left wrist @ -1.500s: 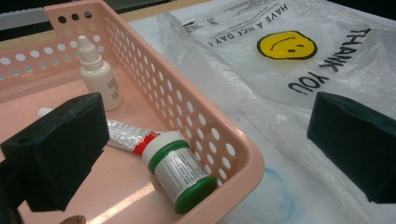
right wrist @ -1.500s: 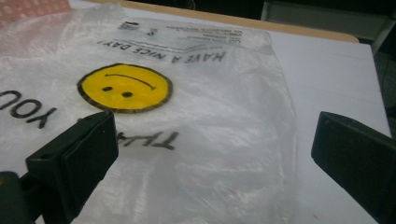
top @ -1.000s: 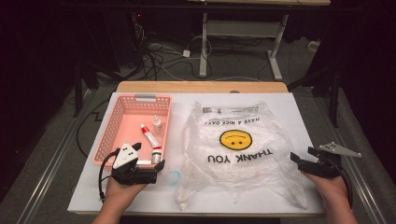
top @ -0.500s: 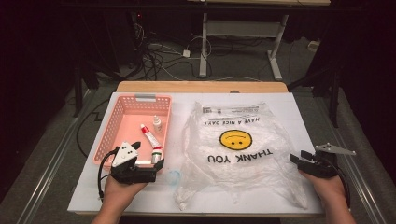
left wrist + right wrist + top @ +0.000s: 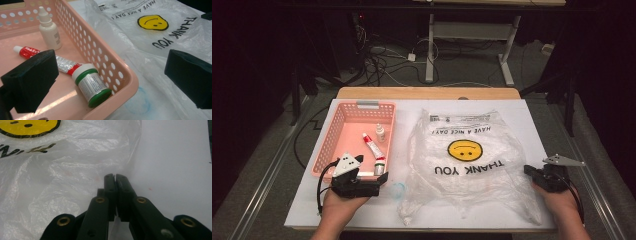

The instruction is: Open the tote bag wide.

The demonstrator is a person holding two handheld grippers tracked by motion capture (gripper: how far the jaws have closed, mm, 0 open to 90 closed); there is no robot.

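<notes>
Both jaws of the right gripper (image 5: 115, 176) have just closed together at the plastic bag's (image 5: 467, 160) right edge; whether film is pinched between them I cannot tell. That bag lies flat mid-table, long axis running away from the person, print upside down. Left gripper (image 5: 382, 182) gapes wide over the pink basket's (image 5: 120, 75) near corner, holding nothing.

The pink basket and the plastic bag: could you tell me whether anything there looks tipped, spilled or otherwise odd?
Only small things. In the pink basket, the green-capped jar lies tipped on its side against the wall, across the red tube; the dropper bottle stands upright. The plastic bag lies crumpled. Nothing spilled.
</notes>
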